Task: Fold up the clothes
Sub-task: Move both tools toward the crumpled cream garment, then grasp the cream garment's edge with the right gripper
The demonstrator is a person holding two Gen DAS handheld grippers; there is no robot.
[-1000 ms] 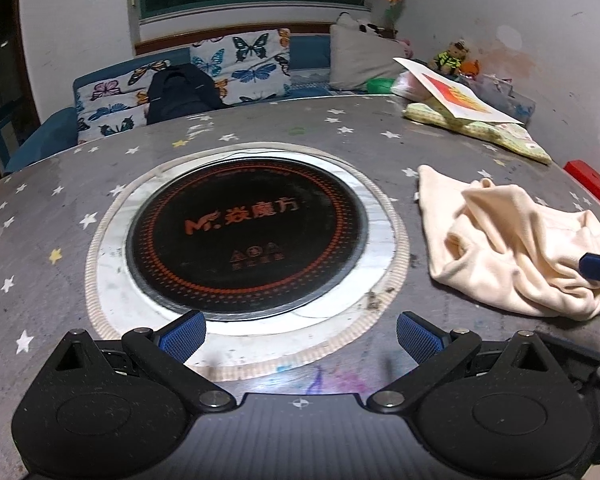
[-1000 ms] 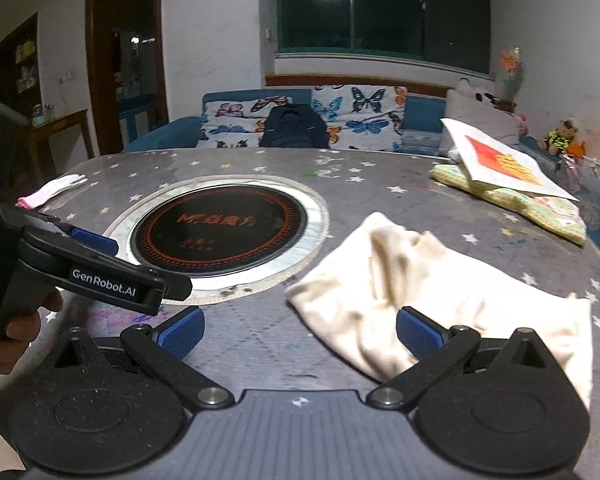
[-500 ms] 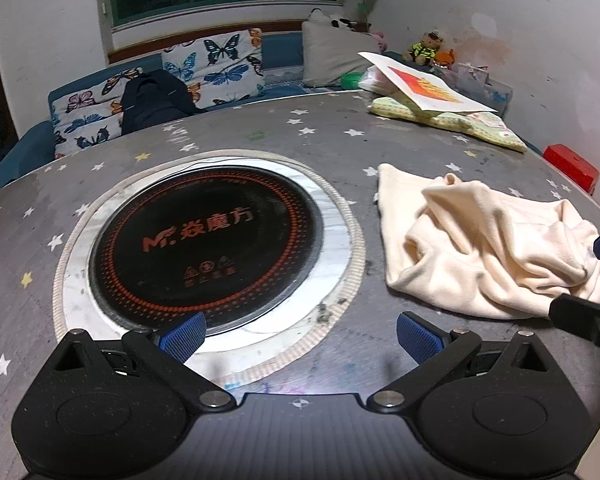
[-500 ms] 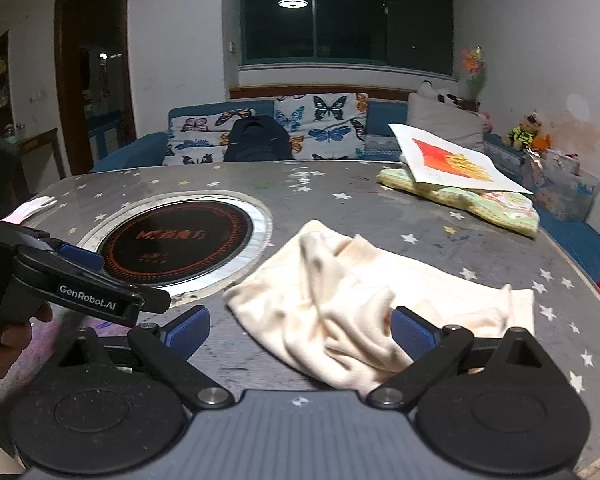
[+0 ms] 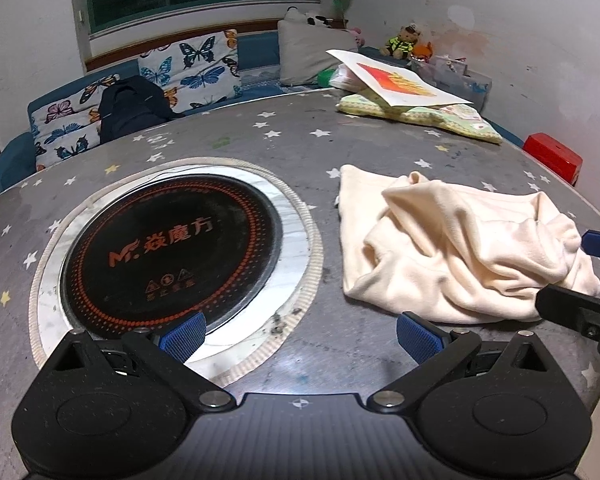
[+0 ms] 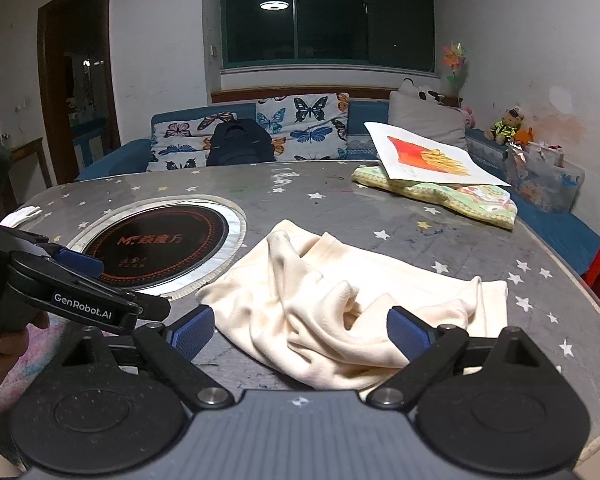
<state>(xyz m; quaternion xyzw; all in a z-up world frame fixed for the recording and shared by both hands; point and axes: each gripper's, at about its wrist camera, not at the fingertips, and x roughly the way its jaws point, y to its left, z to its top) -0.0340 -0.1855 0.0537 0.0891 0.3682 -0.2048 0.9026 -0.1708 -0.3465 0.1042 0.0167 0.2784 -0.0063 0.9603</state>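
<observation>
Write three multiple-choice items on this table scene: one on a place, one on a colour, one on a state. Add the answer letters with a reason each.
1. Where does the crumpled cream cloth garment lie?
A. on the sofa
B. on the star-patterned grey table, beside the round black cooktop
C. on the floor

2. What colour are the claw pads?
A. blue
B. red
C. white

3. How is the right claw?
A. shut on the garment
B. open
C. shut, empty

Answers: B, it rests on the table next to the cooktop; A, the pads show blue; B, its pads stand wide apart, pressing nothing.
</observation>
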